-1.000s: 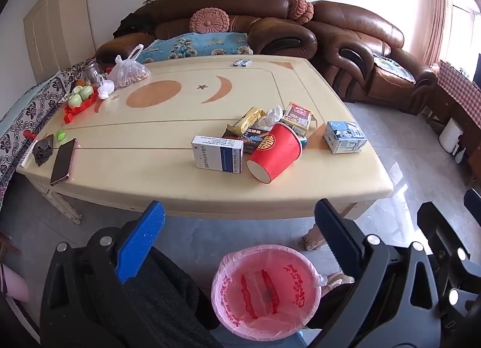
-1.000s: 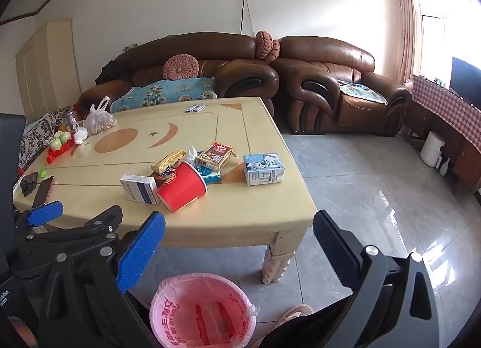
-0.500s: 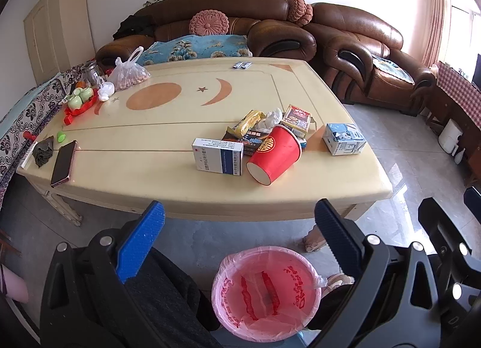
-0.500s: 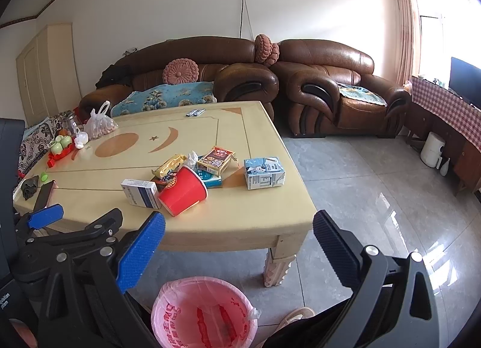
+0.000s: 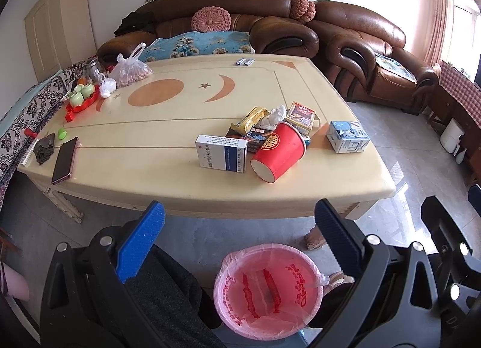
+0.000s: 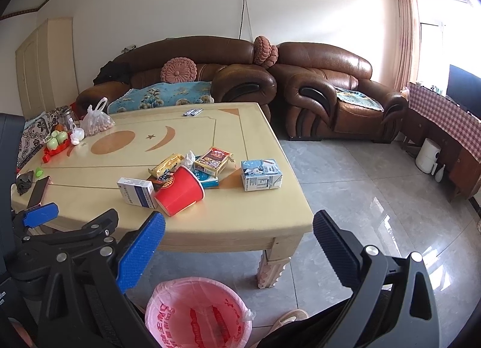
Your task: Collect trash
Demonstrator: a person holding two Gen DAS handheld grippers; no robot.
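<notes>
With both jaws apart and empty, the left hand-held gripper (image 5: 237, 224) and right hand-held gripper (image 6: 237, 233) should reach forward to the red cup (image 5: 278, 152) ahead on the bench (image 5: 150, 167), then drop it into the bin (image 5: 267, 291) just below.

- The cream table (image 5: 168, 185) carries a litter cluster right of centre: a tipped red cup (image 5: 278, 152), a white-and-blue box (image 5: 222, 153), wrappers (image 5: 252, 116), a card box (image 5: 300, 114).
- A milk carton (image 5: 347, 137) lies further right, apart.
- A phone (image 5: 64, 160) sits near left.
- A red tray (image 5: 82, 101) and a plastic bag (image 5: 130, 70) are far left.
- The grey tiled floor (image 6: 375, 221) holds a pink-lined bin (image 5: 268, 291) below the near edge.
</notes>
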